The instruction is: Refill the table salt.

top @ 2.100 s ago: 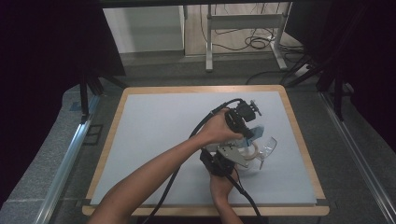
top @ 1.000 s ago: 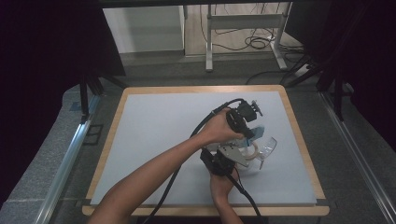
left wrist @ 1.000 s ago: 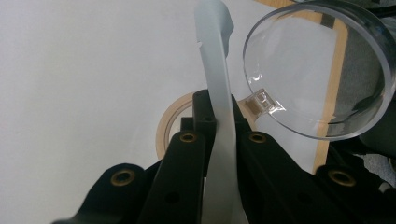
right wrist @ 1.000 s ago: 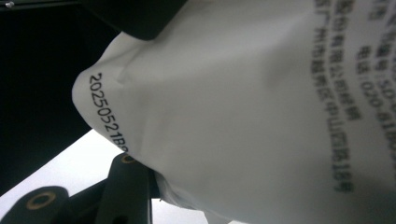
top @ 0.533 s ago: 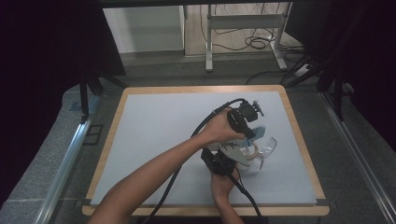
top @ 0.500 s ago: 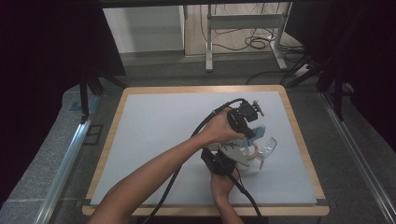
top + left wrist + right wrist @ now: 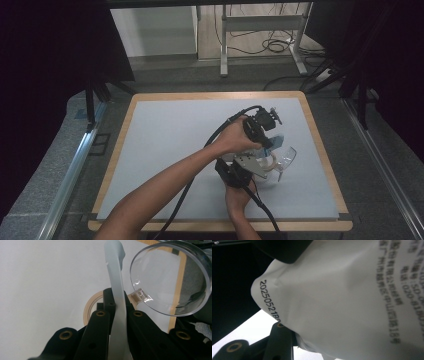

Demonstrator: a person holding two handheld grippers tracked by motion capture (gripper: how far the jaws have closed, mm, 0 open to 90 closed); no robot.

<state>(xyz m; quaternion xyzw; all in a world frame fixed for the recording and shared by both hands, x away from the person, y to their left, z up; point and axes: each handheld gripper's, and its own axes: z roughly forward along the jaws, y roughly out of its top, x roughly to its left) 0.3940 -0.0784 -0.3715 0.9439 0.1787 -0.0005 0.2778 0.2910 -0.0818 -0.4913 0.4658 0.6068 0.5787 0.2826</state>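
Observation:
My left gripper (image 7: 268, 141) is shut on a pale, translucent blue-white strip (image 7: 117, 290) that runs up between its jaws. Just right of it is a clear round plastic piece (image 7: 172, 280), also seen on the table (image 7: 284, 156) in the high view. A beige tape roll (image 7: 88, 308) lies on the table behind the jaws. My right gripper (image 7: 257, 170), just below the left one, holds a white bag (image 7: 347, 305) with black print and a date code. The bag hides all but one of its jaws.
The grey mat (image 7: 175, 135) has a wooden border (image 7: 320, 145). Both forearms cross the near half of the table, and black cables (image 7: 190, 185) trail off its front edge. Metal rails (image 7: 75, 170) run along both sides.

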